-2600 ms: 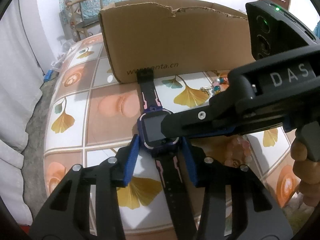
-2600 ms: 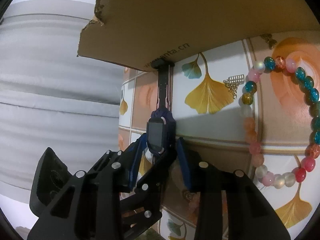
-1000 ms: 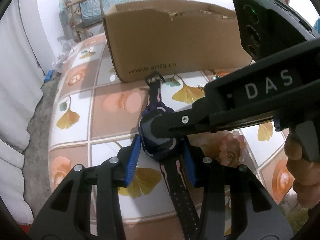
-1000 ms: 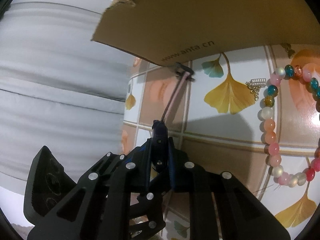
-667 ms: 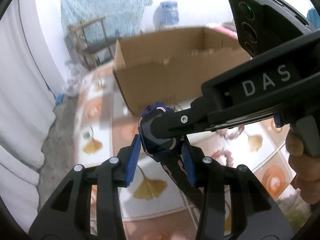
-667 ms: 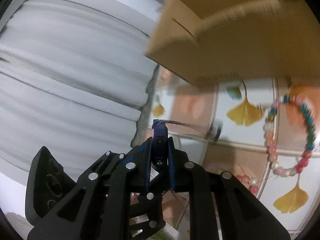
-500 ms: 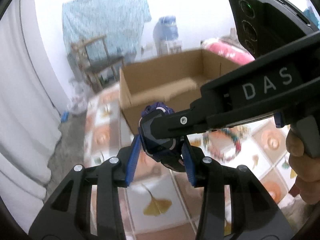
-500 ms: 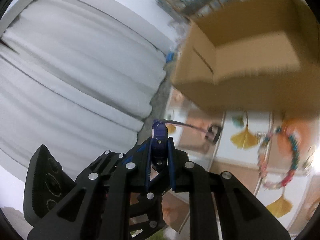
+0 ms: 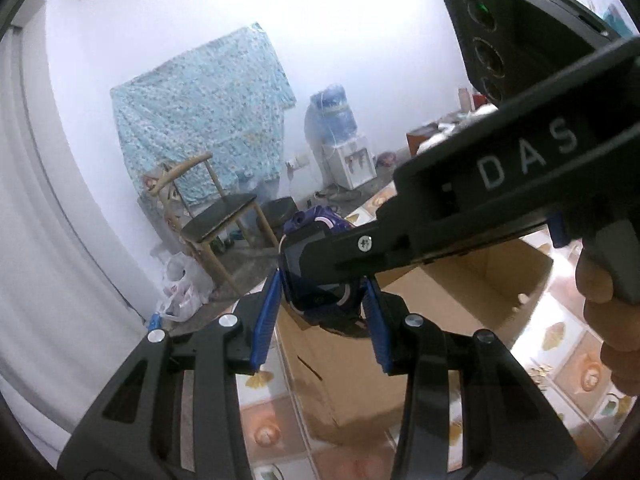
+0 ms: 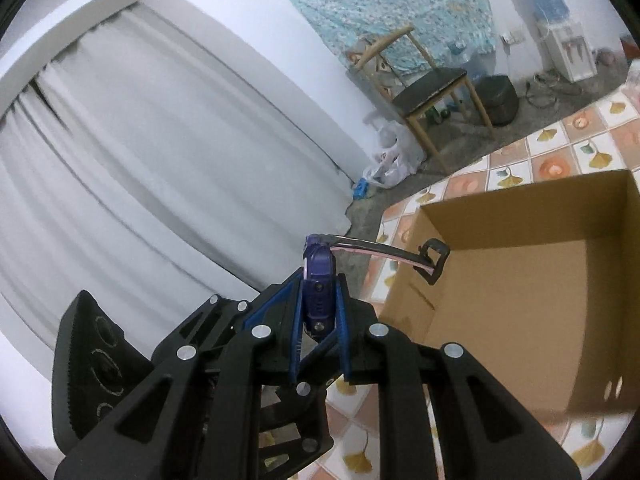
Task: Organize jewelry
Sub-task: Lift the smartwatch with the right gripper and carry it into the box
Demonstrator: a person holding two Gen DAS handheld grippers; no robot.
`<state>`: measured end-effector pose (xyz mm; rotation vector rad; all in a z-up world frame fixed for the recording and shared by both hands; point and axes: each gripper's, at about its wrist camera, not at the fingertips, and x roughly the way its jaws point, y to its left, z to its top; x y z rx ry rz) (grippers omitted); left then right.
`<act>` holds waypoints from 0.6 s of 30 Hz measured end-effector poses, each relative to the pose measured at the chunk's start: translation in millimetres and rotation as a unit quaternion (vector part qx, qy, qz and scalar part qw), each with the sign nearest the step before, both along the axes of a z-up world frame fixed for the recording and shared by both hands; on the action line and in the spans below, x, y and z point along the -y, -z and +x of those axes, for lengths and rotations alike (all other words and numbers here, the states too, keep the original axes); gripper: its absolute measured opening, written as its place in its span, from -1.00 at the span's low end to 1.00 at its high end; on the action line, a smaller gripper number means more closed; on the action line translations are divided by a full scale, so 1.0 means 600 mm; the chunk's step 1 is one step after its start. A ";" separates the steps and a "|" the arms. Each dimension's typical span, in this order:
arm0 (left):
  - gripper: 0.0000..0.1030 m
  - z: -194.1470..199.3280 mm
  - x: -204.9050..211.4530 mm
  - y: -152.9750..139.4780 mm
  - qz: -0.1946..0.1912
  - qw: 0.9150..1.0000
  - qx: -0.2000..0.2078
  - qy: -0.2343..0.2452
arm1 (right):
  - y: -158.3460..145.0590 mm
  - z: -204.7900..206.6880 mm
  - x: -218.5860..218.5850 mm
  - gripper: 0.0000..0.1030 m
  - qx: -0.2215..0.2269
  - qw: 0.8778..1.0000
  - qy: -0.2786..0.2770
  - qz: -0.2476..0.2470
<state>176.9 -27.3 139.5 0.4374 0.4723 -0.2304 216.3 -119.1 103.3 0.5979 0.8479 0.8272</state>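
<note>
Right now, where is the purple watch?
The purple watch is off the table, clamped by both the right gripper and the left gripper. In the right wrist view its strap reaches toward the near left corner of the open cardboard box.

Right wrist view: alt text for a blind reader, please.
Right gripper jaws clamp a purple watch edge-on, its strap reaching toward an open cardboard box on a tiled table. White curtain fills the left.

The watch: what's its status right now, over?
Both grippers, left and right, clamp the watch. Held in the air beside the open cardboard box. Nothing in between.
</note>
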 end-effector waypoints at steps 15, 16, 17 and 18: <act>0.11 0.155 -0.020 0.199 0.081 0.981 -0.176 -0.023 | 0.245 0.181 -0.040 -0.63 -0.242 0.969 -0.020 -0.053; 0.17 0.154 -0.023 0.194 0.069 0.983 -0.171 -0.023 | 0.244 0.182 -0.039 -0.63 -0.237 0.969 -0.015 -0.070; 0.27 0.153 -0.026 0.188 0.062 0.984 -0.166 -0.028 | 0.243 0.180 -0.039 -0.62 -0.234 0.969 -0.016 -0.075; 0.33 0.148 -0.029 0.180 0.048 0.985 -0.163 -0.027 | 0.240 0.177 -0.036 -0.56 -0.230 0.970 -0.020 -0.071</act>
